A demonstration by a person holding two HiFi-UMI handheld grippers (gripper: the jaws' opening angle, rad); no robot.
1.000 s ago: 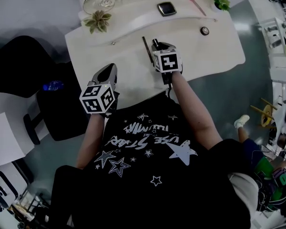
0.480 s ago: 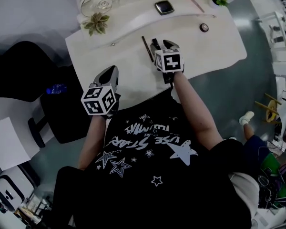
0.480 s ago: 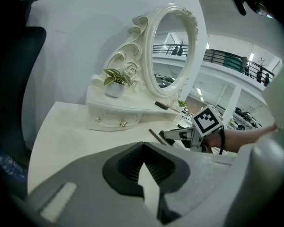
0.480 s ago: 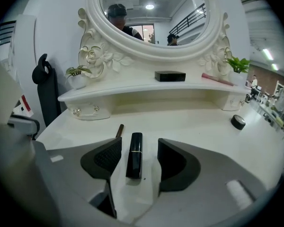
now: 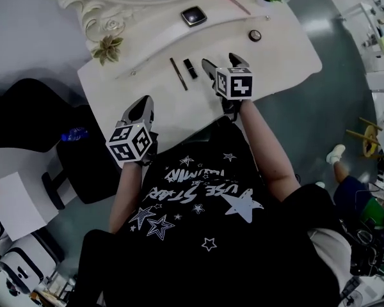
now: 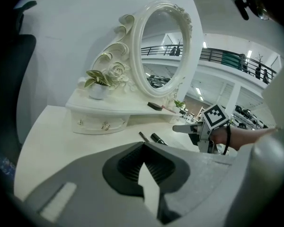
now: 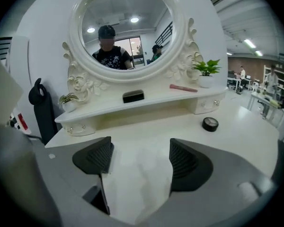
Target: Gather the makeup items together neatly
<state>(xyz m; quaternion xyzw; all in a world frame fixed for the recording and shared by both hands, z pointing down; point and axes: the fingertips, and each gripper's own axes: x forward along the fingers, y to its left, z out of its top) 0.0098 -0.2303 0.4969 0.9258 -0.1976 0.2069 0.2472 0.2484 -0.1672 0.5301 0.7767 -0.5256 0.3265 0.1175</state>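
Lipstick (image 5: 190, 68) lies beside pencil (image 5: 178, 73). Right hand-held gripper (image 5: 222, 62) jaws have just been parted, nothing between them; left hand-held gripper (image 5: 143, 102) is closed, empty. The far-right round case (image 5: 255, 35) is probably to be fetched next.

Clad in a black short-sleeved T-shirt (image 5: 205, 203), printed with white stars, some solid and some only outlined, and with white block lettering across the chest. Thin black band (image 6: 226, 138) looped round the right wrist.

Left gripper (image 5: 143, 104) and right gripper (image 5: 221, 61) alike: smooth matt grey shells, broad at the base and tapering to pointed fingers (image 7: 217, 174). Black ribbed pads (image 7: 98, 157) set into the inner faces. A white cube (image 5: 131, 142) at the rear of the left one, each face bearing a black square marker; a matching one on the right, with darker grey hardware beneath it.
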